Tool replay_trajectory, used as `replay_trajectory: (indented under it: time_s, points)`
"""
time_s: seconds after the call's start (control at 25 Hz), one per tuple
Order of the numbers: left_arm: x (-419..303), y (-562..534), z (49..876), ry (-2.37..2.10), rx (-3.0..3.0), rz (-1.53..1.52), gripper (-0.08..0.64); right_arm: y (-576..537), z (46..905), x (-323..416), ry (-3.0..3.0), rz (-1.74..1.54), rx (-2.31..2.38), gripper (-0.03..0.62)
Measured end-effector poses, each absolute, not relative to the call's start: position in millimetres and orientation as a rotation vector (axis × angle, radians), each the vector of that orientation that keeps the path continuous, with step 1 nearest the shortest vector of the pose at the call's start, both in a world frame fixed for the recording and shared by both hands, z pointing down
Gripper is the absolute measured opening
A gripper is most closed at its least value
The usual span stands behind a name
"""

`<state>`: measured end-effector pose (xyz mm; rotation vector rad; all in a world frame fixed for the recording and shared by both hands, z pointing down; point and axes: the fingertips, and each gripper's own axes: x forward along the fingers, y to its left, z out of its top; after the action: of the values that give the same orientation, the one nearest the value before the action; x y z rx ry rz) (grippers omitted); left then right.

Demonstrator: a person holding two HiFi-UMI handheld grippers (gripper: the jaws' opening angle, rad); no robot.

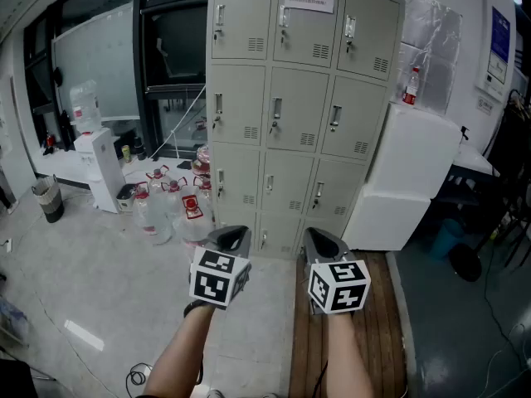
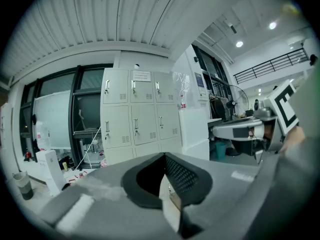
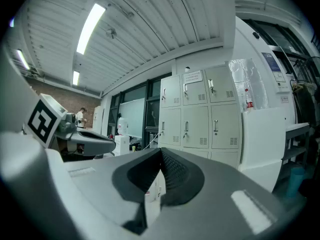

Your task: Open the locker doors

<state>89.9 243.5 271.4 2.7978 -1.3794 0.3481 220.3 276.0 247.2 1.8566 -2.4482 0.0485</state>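
A beige metal locker cabinet [image 1: 290, 114] stands ahead, three columns of doors, every door shut, each with a small handle and vent slots. My left gripper [image 1: 228, 240] and right gripper [image 1: 325, 243] are held side by side in front of its lowest row, well short of the doors and touching nothing. Both are shut and empty. The left gripper view shows its jaws [image 2: 164, 156] closed, with the locker [image 2: 142, 116] in the distance. The right gripper view shows the same: closed jaws [image 3: 160, 151] and the locker [image 3: 197, 119] beyond.
A white appliance [image 1: 406, 181] stands against the locker's right side with a red-capped bottle [image 1: 410, 85] on top. Several water jugs [image 1: 170, 206] crowd the floor at the locker's left, beside a water dispenser [image 1: 101, 168]. A wooden strip [image 1: 377, 330] lies under my right arm.
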Motion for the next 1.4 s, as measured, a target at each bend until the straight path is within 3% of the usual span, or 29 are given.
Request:
replay_trajectory:
  time_s: [0.6, 1.4]
  points:
    - [115, 247, 276, -1.421, 2.772, 0.387, 0.005, 273, 249, 239, -2.503, 0.034, 1.774, 0.002]
    - [101, 115, 292, -1.395, 2.756, 0.363, 0.005, 144, 255, 231, -2.478, 0.041, 1.802, 0.135]
